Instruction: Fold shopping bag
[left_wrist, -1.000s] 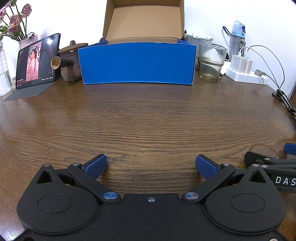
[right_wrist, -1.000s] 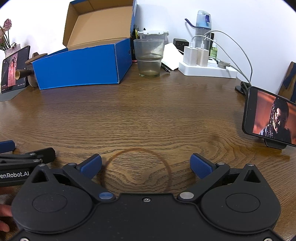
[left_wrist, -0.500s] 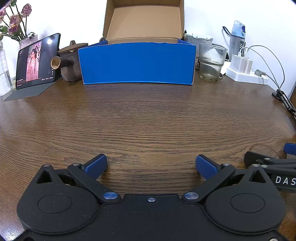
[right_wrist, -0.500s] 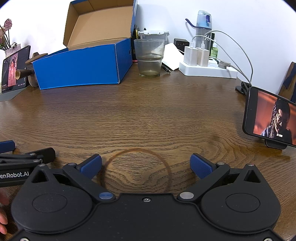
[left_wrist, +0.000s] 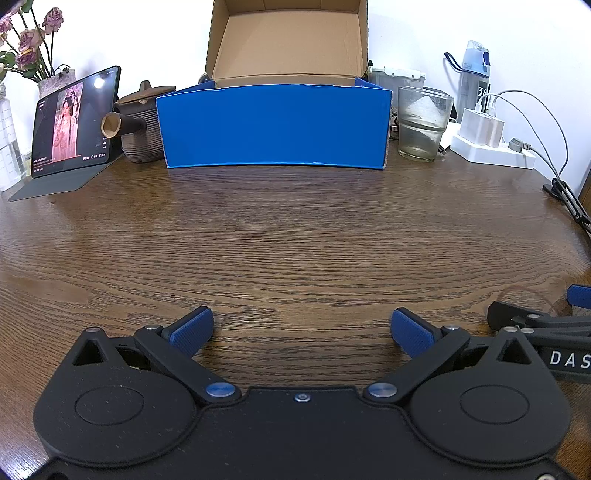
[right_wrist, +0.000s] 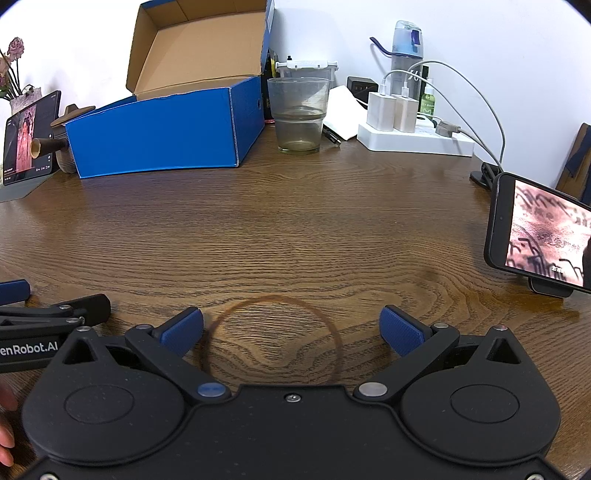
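No shopping bag shows in either view. My left gripper (left_wrist: 302, 328) rests low over the brown wooden table (left_wrist: 295, 240) with its blue-padded fingers spread wide and nothing between them. My right gripper (right_wrist: 291, 328) sits the same way, open and empty, above a faint ring stain (right_wrist: 271, 332) in the wood. Each gripper appears at the edge of the other's view: the right one (left_wrist: 546, 325) at the left wrist view's right edge, the left one (right_wrist: 44, 317) at the right wrist view's left edge.
An open blue cardboard box (left_wrist: 275, 125) stands at the back. A tablet (left_wrist: 75, 123), a clay teapot (left_wrist: 142, 123) and a vase stand back left. A glass (right_wrist: 298, 114), power strip (right_wrist: 413, 138), water bottle (right_wrist: 406, 51) and cables stand back right. A phone (right_wrist: 539, 234) stands propped at the right.
Neither gripper has moved. Only the picture on the phone screen has changed.
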